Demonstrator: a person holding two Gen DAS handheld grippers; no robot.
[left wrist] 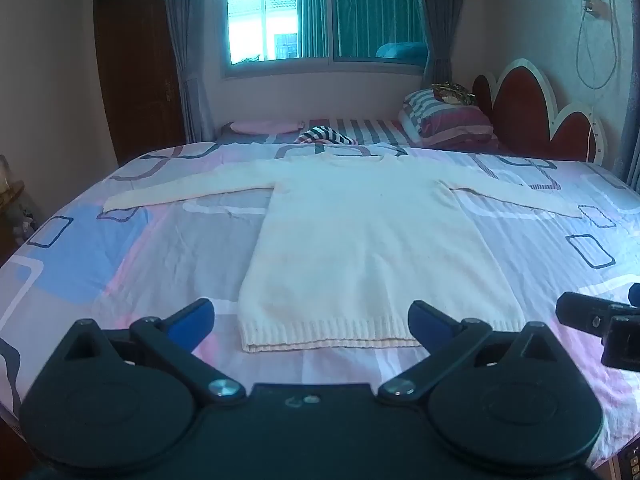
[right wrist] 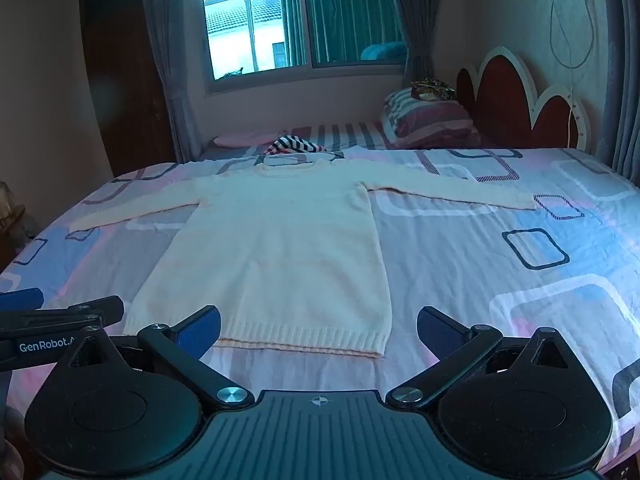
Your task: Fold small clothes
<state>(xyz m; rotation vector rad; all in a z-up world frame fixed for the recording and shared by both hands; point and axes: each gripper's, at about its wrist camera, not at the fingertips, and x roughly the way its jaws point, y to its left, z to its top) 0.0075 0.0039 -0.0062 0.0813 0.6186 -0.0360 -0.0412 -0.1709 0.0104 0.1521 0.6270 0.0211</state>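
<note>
A cream long-sleeved knit sweater (left wrist: 360, 240) lies flat on the bed with both sleeves spread out and its ribbed hem nearest me; it also shows in the right wrist view (right wrist: 276, 248). My left gripper (left wrist: 311, 320) is open and empty, hovering just above the hem, its blue pads to either side of it. My right gripper (right wrist: 319, 328) is open and empty over the hem's right corner. The right gripper (left wrist: 600, 322) shows at the right edge of the left wrist view, and the left gripper (right wrist: 48, 316) at the left edge of the right wrist view.
The bed (left wrist: 120, 248) has a sheet of pink, blue and grey squares. A striped garment (left wrist: 326, 135) and a pink cloth (left wrist: 266, 126) lie beyond the sweater. Striped pillows (left wrist: 448, 120) rest against the red headboard (left wrist: 532, 116). A window and a dark door stand behind.
</note>
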